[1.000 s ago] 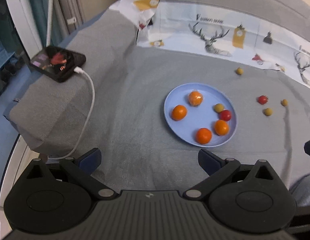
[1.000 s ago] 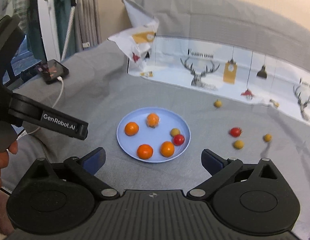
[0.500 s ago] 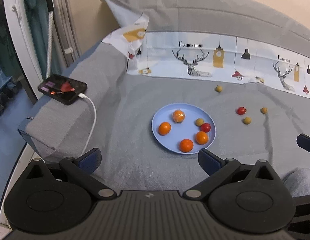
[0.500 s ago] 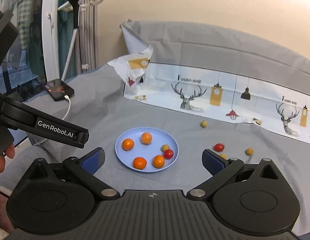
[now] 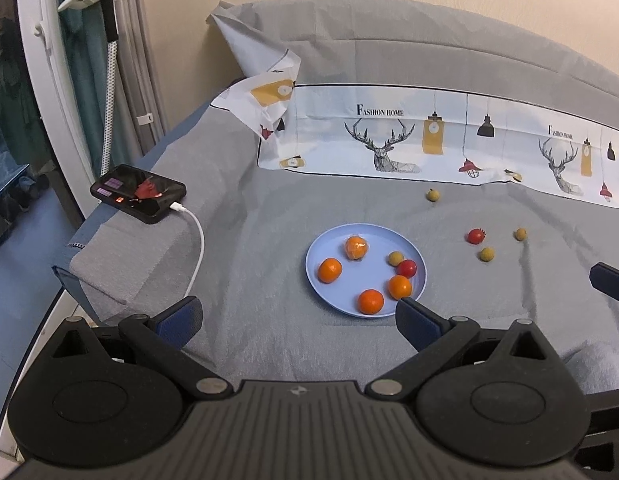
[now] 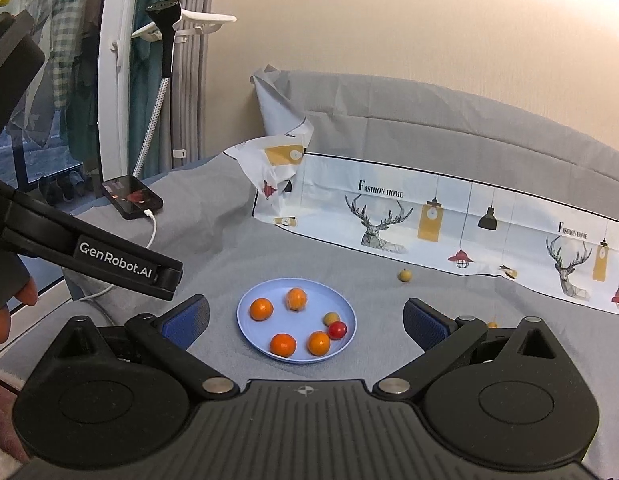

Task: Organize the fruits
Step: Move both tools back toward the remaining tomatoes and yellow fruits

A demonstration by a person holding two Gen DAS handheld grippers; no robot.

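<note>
A light blue plate (image 5: 333, 240) (image 6: 249, 320) lies on the grey cloth. It holds several oranges (image 5: 330, 270) (image 6: 261, 309), one red tomato (image 5: 406, 268) (image 6: 337, 329) and one small yellow-brown fruit (image 5: 395, 257) (image 6: 331, 318). Right of the plate lie a loose red tomato (image 5: 475, 236) and three small yellow-brown fruits (image 5: 487, 254) (image 5: 520, 234) (image 5: 432, 195); one shows in the right wrist view (image 6: 405, 275). My left gripper (image 5: 297, 320) is open and empty, near the plate's front. My right gripper (image 6: 305, 320) is open and empty, raised in front of the plate.
A black phone (image 5: 138, 193) (image 6: 131, 197) on a white cable (image 5: 195, 248) lies at the left edge of the surface. A white printed cloth (image 5: 429, 140) (image 6: 429, 216) runs along the back. A garment steamer pole (image 6: 161, 80) and window stand at left.
Both grippers have pulled back and tilted up, so the plate looks smaller and more of the back wall shows. The fruits have not moved.
</note>
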